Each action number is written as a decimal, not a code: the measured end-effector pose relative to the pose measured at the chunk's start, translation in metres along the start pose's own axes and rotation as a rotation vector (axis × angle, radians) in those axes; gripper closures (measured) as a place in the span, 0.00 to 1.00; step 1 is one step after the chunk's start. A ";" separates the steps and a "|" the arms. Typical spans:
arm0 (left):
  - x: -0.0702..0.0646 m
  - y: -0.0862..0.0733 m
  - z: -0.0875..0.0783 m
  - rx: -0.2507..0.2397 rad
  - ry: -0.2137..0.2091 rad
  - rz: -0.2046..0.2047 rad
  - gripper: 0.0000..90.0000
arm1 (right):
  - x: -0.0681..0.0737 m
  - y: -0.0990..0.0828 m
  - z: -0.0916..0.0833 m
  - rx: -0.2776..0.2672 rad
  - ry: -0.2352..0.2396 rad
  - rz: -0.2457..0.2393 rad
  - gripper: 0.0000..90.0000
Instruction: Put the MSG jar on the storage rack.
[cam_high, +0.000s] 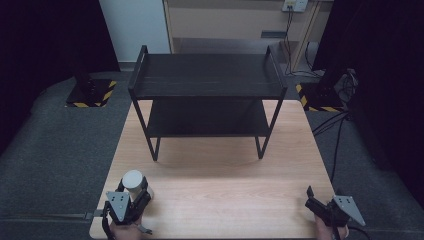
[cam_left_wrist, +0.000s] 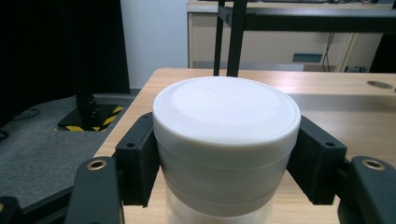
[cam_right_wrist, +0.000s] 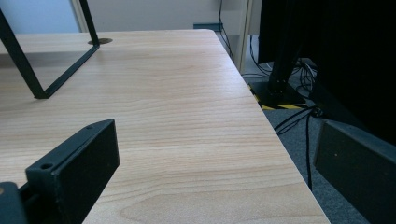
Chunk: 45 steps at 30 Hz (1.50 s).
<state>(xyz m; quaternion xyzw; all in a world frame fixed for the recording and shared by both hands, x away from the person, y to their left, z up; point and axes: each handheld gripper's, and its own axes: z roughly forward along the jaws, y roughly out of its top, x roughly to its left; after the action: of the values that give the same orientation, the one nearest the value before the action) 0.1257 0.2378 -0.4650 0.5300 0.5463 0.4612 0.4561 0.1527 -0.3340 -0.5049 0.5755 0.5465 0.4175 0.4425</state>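
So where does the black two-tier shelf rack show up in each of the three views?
High view: the black shelf rack stands at the table's far middle, both tiers in view.
Left gripper view: its upright posts and top tier rise at top centre, behind the white-lidded jar.
Right gripper view: one leg frame at upper left.
Shared landmark: the light wooden table on which it stands.
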 end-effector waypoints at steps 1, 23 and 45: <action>-0.001 0.003 -0.001 -0.009 -0.006 -0.002 0.37 | 0.000 0.000 0.000 0.000 0.000 0.000 0.01; -0.057 0.122 0.039 0.004 -0.109 -0.030 0.37 | -0.003 -0.001 -0.001 -0.006 0.006 0.023 0.01; -0.083 0.172 0.099 -0.031 -0.115 0.048 0.37 | -0.002 0.000 0.000 -0.001 0.008 0.003 0.00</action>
<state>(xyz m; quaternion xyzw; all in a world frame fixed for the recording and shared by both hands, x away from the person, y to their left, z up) 0.2528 0.1588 -0.3100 0.5615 0.4991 0.4490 0.4838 0.1530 -0.3363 -0.5051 0.5744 0.5471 0.4210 0.4399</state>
